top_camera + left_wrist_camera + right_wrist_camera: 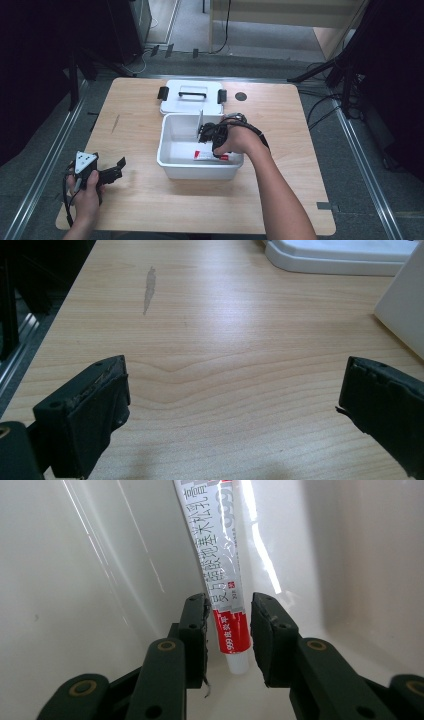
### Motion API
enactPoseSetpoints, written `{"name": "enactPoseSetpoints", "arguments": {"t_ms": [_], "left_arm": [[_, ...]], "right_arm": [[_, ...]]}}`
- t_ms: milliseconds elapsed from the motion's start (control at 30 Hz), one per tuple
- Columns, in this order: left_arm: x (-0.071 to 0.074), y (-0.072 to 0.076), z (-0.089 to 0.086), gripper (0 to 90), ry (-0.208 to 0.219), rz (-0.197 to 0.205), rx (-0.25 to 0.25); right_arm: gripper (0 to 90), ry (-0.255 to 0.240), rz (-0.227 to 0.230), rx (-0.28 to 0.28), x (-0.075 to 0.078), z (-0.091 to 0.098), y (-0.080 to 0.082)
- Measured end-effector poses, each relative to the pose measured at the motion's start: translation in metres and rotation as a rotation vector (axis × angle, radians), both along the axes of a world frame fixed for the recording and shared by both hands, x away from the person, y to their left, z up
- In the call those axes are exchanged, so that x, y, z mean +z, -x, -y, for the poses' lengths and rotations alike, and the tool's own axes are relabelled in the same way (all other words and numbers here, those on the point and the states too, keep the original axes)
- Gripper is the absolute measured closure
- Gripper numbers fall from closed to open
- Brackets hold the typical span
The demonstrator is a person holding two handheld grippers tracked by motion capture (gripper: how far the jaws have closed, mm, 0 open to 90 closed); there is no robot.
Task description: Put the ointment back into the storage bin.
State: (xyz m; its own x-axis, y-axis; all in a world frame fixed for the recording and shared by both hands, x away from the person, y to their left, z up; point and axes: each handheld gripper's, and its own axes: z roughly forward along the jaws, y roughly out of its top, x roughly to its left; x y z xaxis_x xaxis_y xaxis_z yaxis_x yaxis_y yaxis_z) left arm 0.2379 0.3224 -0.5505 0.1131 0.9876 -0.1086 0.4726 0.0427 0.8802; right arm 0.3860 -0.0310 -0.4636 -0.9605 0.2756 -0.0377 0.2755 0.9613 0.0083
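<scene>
The right hand-held gripper (229,625) is reaching into the white bin (170,167), its jaws sitting a little apart around the ointment tube (220,575) by the bin's front wall. The left hand-held gripper (232,405) is resting wide open over bare surface (225,335) with lots of room.

Tube (220,575): white, printed with dark characters, with a red band near its white cap end; it is seen lying flat on the floor of the bin, along the near wall.
Bin (172,162): white, rectangular, open-topped, set at the middle of the table; an upright white divider (200,125) is seen inside.
Lid (175,100): white, with a handle and dark clips, laid flat just behind the bin.
</scene>
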Motion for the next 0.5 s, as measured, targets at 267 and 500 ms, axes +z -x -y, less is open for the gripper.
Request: {"name": "enactPoseSetpoints", "arguments": {"t_ms": [267, 500], "left_arm": [[0.0, 0.0, 0.0, 0.6, -0.002, 0.001, 0.0], [0.0, 0.0, 0.0, 0.6, -0.001, 0.002, 0.003]], "right_arm": [[66.4, -0.047, 0.002, -0.029, 0.018, 0.008, 0.002], [64.2, -0.062, -0.008, -0.049, 0.041, 0.013, 0.007]]}}
